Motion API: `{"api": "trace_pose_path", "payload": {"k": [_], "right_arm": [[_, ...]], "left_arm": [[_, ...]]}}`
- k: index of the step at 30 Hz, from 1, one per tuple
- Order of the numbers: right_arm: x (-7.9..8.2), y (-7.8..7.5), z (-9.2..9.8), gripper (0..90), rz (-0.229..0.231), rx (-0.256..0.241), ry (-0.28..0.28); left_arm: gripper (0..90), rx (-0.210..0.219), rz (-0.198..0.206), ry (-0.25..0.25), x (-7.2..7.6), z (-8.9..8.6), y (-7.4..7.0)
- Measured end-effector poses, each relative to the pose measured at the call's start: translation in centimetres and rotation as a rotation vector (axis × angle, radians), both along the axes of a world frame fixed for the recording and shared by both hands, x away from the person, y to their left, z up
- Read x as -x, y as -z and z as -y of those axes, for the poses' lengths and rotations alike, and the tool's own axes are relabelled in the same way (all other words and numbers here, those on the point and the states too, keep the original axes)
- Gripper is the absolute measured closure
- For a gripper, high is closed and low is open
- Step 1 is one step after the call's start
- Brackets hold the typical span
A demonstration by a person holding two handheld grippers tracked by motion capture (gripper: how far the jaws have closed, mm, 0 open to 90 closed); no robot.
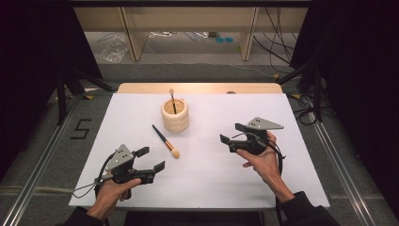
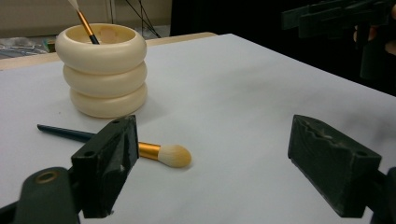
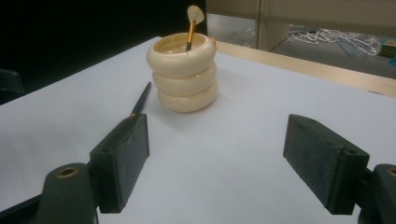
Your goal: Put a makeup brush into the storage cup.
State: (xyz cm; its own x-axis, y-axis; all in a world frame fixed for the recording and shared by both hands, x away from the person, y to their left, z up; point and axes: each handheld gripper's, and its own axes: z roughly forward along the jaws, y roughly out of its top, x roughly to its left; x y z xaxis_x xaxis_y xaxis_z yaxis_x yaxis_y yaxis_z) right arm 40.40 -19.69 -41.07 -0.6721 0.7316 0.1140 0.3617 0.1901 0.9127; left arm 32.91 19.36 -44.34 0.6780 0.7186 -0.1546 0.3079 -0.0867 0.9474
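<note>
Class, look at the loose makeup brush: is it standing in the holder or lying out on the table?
Lying out. The makeup brush rests flat on the white table, beside the ringed holder.

Even overhead light makes the white table [image 1: 211, 174] bright (shadows faint), surroundings dark; both gripper views are slightly soft and grainy.

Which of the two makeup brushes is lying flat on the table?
The dark-handled brush beside the cream holder; the other brush stands upright inside it.
</note>
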Motion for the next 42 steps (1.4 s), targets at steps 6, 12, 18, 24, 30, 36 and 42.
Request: {"api": "trace_pose_path", "payload": {"k": [6,12,18,24,30,36,42], "right_arm": [[1.4,0.3,0.7,23.7,-0.007,-0.019,0.001],[2.7,0.7,1.2,23.7,-0.016,-0.022,0.0],[3.6,1.1,1.2,22.2,-0.018,-0.015,-0.01],[4.5,1.2,1.1,21.7,-0.017,-0.004,-0.018],[5.3,1.4,1.3,20.6,-0.033,0.017,-0.026],[5.8,1.5,1.4,20.4,-0.031,0.023,-0.021],[6.0,1.6,1.7,20.3,-0.03,0.015,-0.01]], "left_arm": [[16.2,-0.016,0.008,0.003,-0.1,-0.1,0.0],[16.2,-0.018,0.001,-0.002,-0.1,0.0,0.0],[16.2,-0.014,-0.007,-0.008,-0.1,0.0,0.0],[16.2,-0.017,0.0,0.001,-0.1,-0.1,0.0],[16.2,-0.007,-0.007,-0.005,-0.1,0.0,0.0],[16.2,-0.016,-0.002,0.0,-0.1,0.0,0.0],[16.2,-0.016,-0.001,0.002,-0.1,0.0,0.0]]}}
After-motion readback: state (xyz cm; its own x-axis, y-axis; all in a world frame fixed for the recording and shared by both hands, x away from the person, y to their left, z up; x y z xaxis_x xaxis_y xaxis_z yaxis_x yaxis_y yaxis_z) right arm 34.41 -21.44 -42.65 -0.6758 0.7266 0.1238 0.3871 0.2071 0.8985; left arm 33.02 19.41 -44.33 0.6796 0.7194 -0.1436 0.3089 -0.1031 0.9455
